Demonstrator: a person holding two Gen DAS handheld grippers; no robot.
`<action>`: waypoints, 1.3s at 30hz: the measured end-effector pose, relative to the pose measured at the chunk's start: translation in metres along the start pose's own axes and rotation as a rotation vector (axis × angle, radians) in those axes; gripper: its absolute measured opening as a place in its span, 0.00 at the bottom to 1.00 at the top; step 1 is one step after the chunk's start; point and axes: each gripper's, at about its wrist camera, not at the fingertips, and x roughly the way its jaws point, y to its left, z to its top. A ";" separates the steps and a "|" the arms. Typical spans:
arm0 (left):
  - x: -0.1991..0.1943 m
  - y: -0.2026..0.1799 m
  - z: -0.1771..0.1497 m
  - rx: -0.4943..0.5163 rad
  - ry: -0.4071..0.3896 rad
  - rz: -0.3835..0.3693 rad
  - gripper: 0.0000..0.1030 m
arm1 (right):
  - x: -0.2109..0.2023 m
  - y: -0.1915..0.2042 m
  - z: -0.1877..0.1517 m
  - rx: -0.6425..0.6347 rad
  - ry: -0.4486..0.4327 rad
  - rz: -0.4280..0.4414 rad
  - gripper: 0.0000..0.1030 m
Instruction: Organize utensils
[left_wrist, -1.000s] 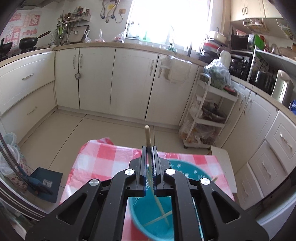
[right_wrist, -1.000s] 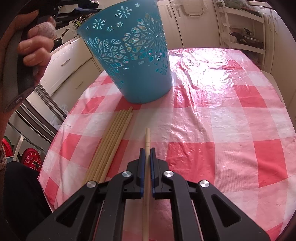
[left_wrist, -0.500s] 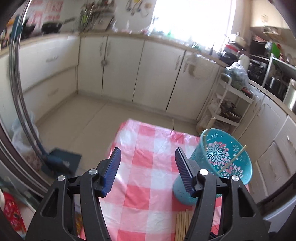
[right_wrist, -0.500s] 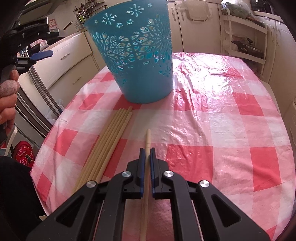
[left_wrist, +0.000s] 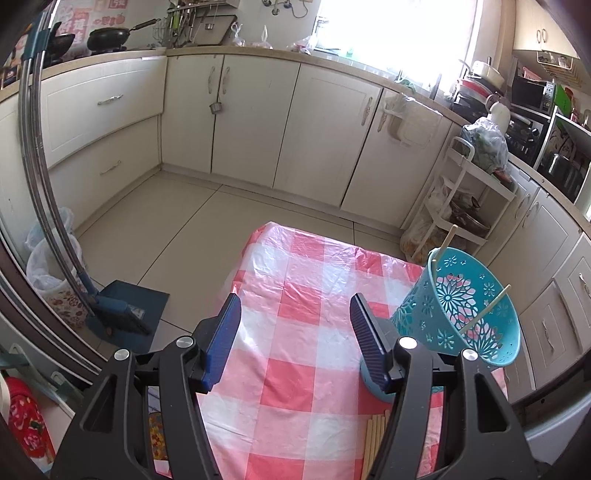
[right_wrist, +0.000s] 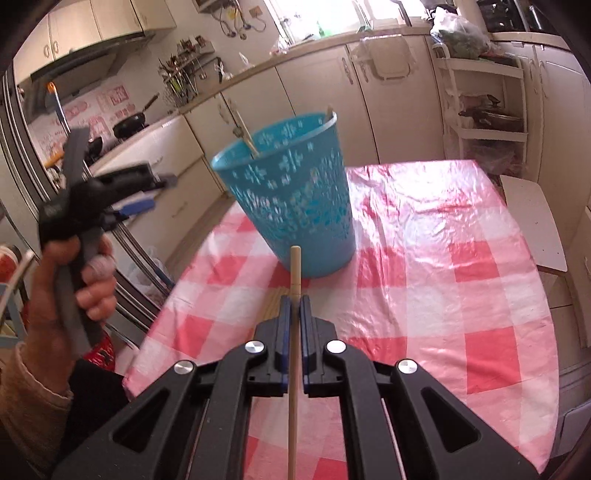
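Basket: perforated blue plastic tub, two wooden chopsticks inside.
Right gripper: jaws clenched on round chopstick before the basket.
Left gripper: jaws released, empty.

a home kitchen: cream cabinets, frying pan, microwave.

Bright daylight pours in through the kitchen window, which glows plain white. The shiny red and white checked plastic tablecloth shows white glare. Straight lines bend near the dark round edges. The blue plastic basket with cut-out flowers looks blurry in the right wrist view.
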 end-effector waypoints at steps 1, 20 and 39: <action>0.002 0.000 -0.001 -0.001 0.007 -0.002 0.57 | -0.009 0.001 0.009 0.014 -0.028 0.022 0.05; 0.013 0.008 0.000 -0.042 0.040 -0.002 0.57 | -0.039 0.027 0.112 -0.009 -0.151 0.114 0.01; 0.030 -0.002 -0.014 0.035 0.157 0.023 0.57 | 0.097 -0.078 0.019 0.395 0.174 -0.272 0.49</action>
